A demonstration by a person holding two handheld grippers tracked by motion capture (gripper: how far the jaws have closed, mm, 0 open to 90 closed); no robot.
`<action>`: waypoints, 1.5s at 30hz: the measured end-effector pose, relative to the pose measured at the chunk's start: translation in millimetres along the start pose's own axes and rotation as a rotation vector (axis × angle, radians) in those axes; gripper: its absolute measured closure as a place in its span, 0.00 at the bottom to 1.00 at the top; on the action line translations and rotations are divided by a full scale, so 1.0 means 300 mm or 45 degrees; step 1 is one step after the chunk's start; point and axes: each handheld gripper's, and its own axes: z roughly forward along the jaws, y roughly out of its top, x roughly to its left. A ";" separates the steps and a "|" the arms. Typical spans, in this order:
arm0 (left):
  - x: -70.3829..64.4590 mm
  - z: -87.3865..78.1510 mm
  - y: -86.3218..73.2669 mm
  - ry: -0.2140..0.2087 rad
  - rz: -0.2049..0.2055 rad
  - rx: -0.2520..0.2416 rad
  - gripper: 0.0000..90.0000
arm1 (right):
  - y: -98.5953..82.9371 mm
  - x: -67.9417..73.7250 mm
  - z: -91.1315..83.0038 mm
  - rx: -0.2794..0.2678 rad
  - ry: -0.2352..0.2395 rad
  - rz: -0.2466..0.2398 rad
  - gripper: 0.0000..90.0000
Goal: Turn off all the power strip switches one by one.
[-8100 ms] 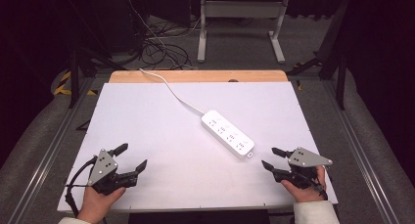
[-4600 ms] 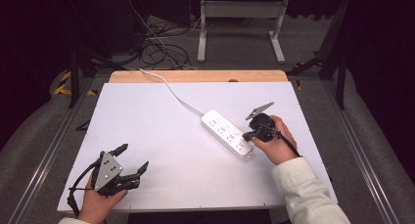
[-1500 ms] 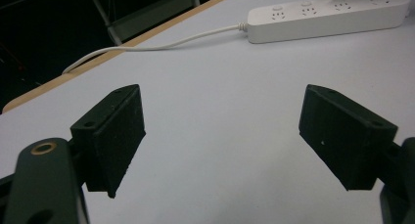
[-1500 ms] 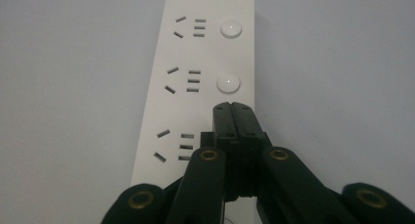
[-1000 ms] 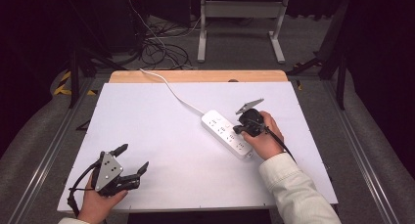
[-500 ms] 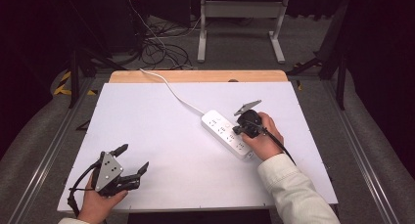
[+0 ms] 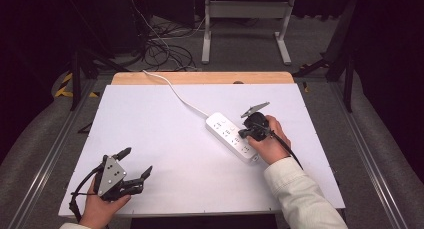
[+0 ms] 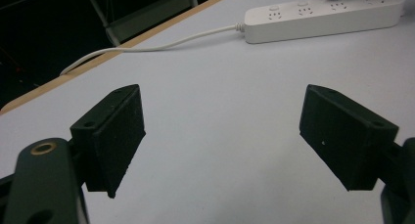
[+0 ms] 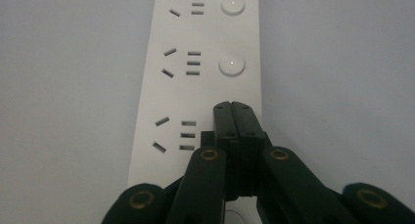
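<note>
1. Black and pressed flat together, the two jaws of the right claw (image 9: 233, 117) are clenched with nothing between them, their tips standing on the top face of the white power strip (image 9: 195, 87), at the spot in the round-button column beside one socket group (whether they press a button there I cannot tell, since the jaws cover it).
2. Farther along the strip in the right gripper view lie two more socket groups, each with its own round white button (image 9: 232, 64) to the side.
3. From the high view, the right claw (image 7: 246, 132) sits over the near half of the power strip (image 7: 225, 131), which lies slantwise right of the middle of the white counter (image 7: 165, 139), with the right hand (image 7: 270, 141) wrapped round the tool.
4. A white cable (image 7: 172, 91) runs from the strip's far end across the counter and off its far edge.
5. The left claw (image 7: 134, 164) is released, jaws wide apart and empty, held in the left hand (image 7: 100, 209) near the counter's near left corner (well apart from the strip).
6. In the left gripper view the left claw (image 8: 222, 136) frames bare counter, with the power strip (image 8: 323, 18) and its cable (image 8: 161, 40) beyond.
</note>
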 end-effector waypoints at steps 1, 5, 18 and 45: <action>0.000 0.000 0.000 0.000 0.001 0.000 0.20 | -0.001 -0.002 0.000 -0.002 0.004 0.007 1.00; 0.000 0.000 0.000 -0.002 0.000 -0.001 0.20 | 0.002 -0.002 0.002 0.008 0.006 0.012 1.00; 0.008 0.003 -0.002 -0.002 -0.015 0.001 0.20 | 0.021 0.006 -0.126 -0.295 -0.015 0.045 1.00; 0.003 -0.002 -0.002 0.002 -0.006 -0.003 0.20 | 0.108 -0.014 -0.027 -0.151 0.011 -0.015 1.00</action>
